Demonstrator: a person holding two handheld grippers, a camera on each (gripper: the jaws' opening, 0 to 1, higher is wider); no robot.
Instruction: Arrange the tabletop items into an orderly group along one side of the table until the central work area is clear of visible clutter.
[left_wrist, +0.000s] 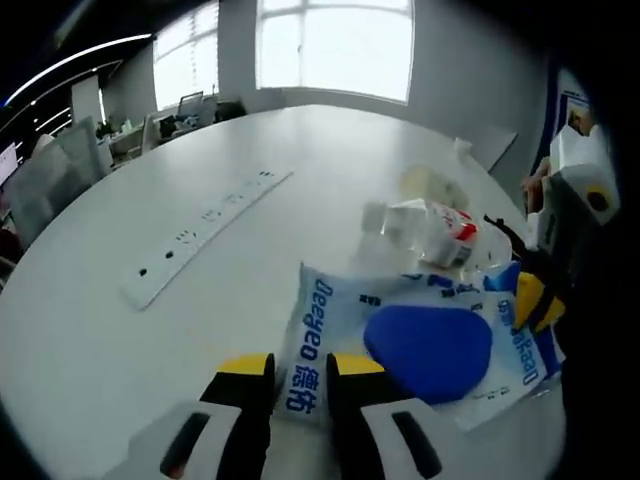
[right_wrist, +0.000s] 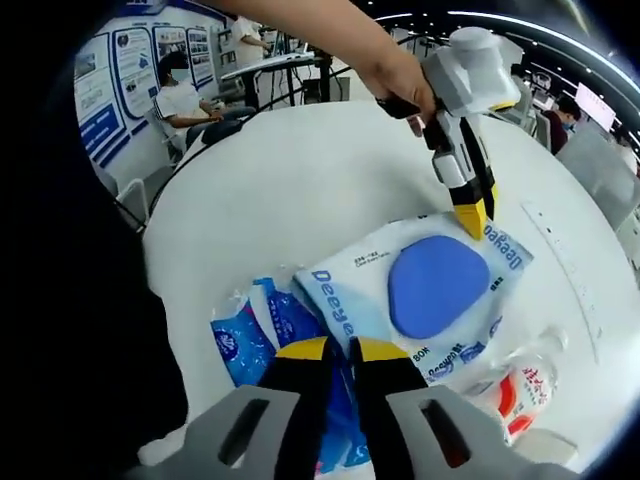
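The wet wipes pack (left_wrist: 420, 340) lay flat on the round white table (left_wrist: 200, 180). It was white and blue with a big blue lid on top. In the left gripper view, the left gripper (left_wrist: 300, 375) had its yellow tips almost together, pinching the near edge of the pack. The right gripper (left_wrist: 530, 300) came in from the right side, with its yellow tip at the far edge of the pack.

In the right gripper view, the right gripper (right_wrist: 335, 352) was nearly closed, with only a thin gap, at the edge of the wet wipes pack (right_wrist: 420, 290). I could not tell if it really held the pack. A blue tissue packet (right_wrist: 265, 335) lay just beside the pack, partly under it. A plastic bottle (right_wrist: 515, 385) with a red label lay on its side next to the pack. A long white power strip (left_wrist: 205, 220) lay well apart.
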